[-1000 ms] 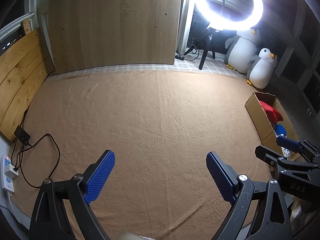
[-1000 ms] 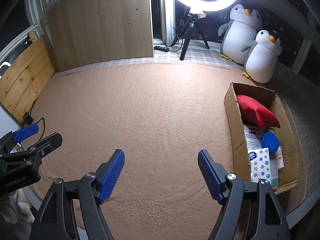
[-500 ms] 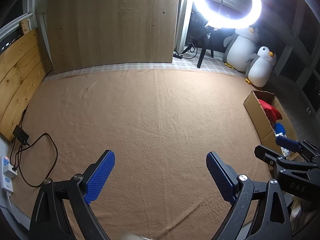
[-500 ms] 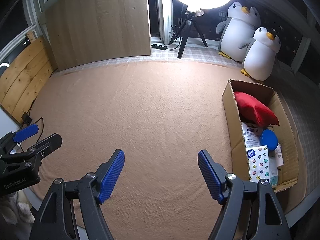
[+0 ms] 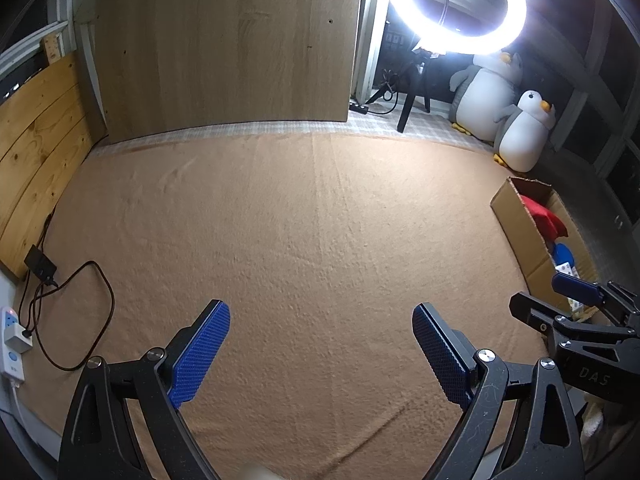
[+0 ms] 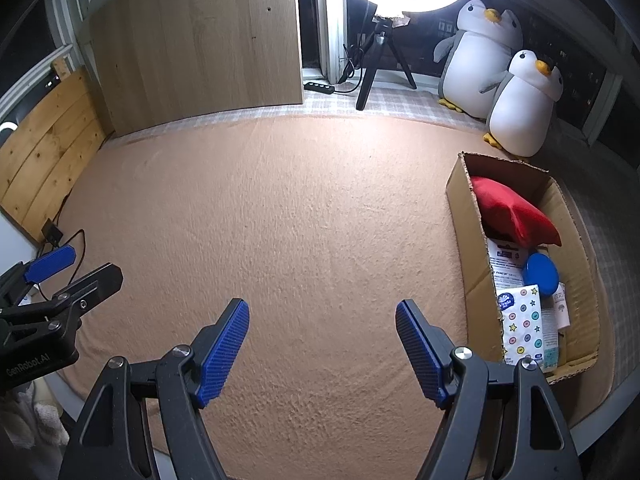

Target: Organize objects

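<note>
A cardboard box (image 6: 468, 236) stands at the right edge of the tan blanket (image 6: 304, 216). Inside lie a red cushion (image 6: 512, 212), a blue round case (image 6: 541, 273), a star-patterned tissue pack (image 6: 524, 328) and white packets. The box (image 5: 516, 220) shows at the right in the left wrist view too. My right gripper (image 6: 322, 312) hangs open over bare blanket, left of the box, nothing between its blue pads. My left gripper (image 5: 320, 316) is open as well above the blanket, empty. Each gripper appears at the edge of the other's view.
Two plush penguins (image 6: 520, 104) sit behind the box. A ring light on a tripod (image 6: 380, 64) stands at the back, beside a leaning wooden board (image 6: 196, 40). A black cable (image 5: 72, 304) and a white power strip (image 5: 12, 336) lie at the blanket's left edge, by wooden planks (image 5: 36, 136).
Both views have shifted slightly, showing the scene a little lower and smaller. Both grippers stay open and empty; nothing on the blanket or in the box has moved.
</note>
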Tool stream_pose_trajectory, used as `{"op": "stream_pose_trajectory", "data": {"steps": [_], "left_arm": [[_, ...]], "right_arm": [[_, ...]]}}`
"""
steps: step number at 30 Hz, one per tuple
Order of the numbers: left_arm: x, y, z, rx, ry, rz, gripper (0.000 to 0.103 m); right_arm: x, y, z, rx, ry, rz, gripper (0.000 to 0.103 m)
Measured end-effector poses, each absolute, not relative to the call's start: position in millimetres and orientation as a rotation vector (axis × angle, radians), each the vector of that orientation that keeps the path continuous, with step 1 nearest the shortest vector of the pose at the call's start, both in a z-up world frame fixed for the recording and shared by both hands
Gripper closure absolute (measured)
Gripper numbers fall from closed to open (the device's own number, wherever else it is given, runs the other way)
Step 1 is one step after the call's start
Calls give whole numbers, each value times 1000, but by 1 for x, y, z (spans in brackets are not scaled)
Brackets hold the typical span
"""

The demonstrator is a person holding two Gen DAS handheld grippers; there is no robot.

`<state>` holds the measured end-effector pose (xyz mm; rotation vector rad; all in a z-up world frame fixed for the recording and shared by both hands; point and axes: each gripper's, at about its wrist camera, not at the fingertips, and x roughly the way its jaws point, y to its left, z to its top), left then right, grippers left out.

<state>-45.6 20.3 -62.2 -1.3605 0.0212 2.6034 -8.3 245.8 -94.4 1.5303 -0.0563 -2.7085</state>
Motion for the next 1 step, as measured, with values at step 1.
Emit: {"op": "stream_pose_trajectory", "data": {"steps": [1], "left_arm": [[-46, 20, -64, -1368, 22, 2603, 8]], "right_arm": [[-9, 245, -96, 1532, -55, -2708, 31]]}}
